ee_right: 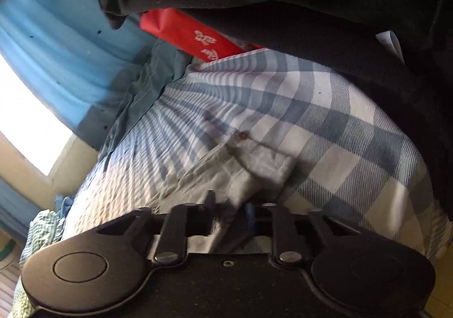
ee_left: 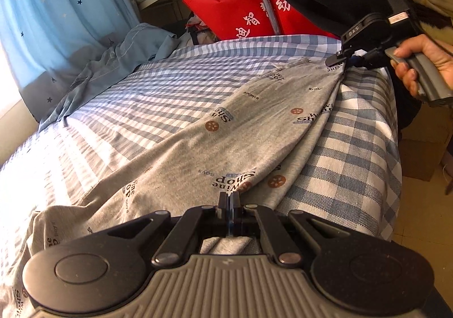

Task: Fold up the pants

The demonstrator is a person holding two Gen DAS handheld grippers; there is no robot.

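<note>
Pants (ee_left: 198,142): grey, on checked bed (ee_left: 354,148), long axis running between claws. Left claw (ee_left: 230,199) clamped on near edge; right claw (ee_left: 338,59) pinching far edge. Both equally engaged.

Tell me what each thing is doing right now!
Grey pants: spread on the bed, partly folded over, pinched at two spots.
Left gripper: shut on the pants.
Right gripper: shut on the pants.
Checked bedsheet: lying flat under the pants.
Blue curtain: hanging drawn.
</note>
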